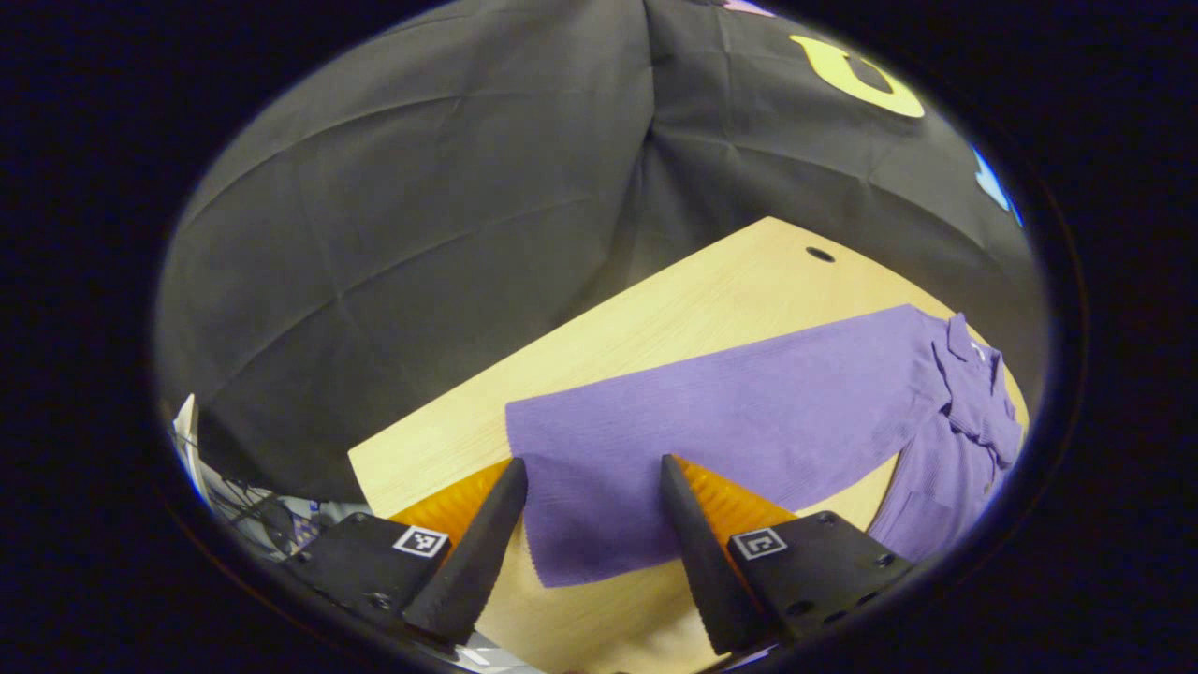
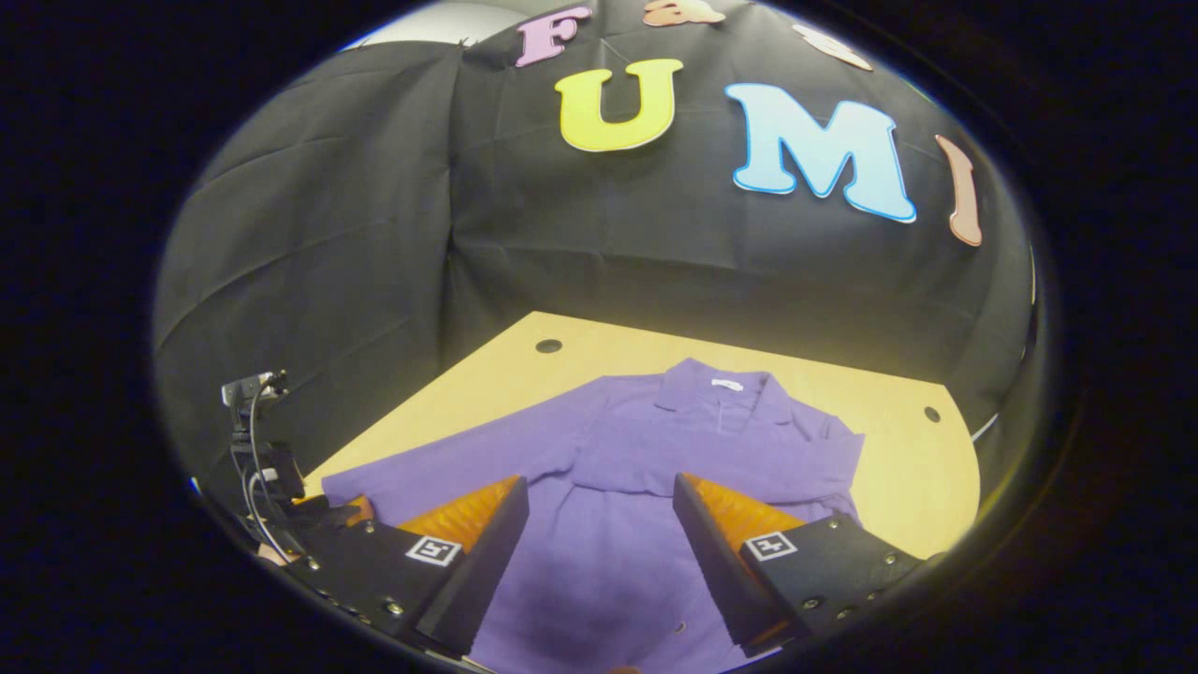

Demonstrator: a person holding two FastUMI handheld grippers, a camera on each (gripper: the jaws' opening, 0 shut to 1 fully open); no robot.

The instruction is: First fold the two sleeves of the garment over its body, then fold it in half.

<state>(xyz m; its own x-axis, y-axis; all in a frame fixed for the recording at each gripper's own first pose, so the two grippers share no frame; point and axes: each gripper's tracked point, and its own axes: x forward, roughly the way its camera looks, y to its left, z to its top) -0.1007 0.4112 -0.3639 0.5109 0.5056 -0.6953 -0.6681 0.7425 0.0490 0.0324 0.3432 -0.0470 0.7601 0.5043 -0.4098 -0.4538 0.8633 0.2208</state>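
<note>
Purple garment [image 2: 646, 468] spread flat on the light wooden desk [image 2: 898, 468], collar [image 2: 716, 388] toward the booth's back wall, front facing up. One long sleeve [image 1: 711, 412] stretched straight out across the desk, unfolded, its cuff end lying between and just ahead of the left gripper [image 1: 594, 468] – jaws spread wide, nothing between them, poised above the cuff; cannot tell whether touching the cloth. In the right gripper view, right gripper [image 2: 599, 491] likewise parted and empty, hovering over the garment's body below the collar. Other sleeve [image 2: 833, 468] bunched and wrinkled beside the body on that view's right, not laid across the chest. Two small round holes in the desk top, one near each far corner [image 2: 548, 345]. Off the desk's left edge, a small camera on a stand [image 2: 253, 388] with trailing cables – well apart from the garment.
</note>
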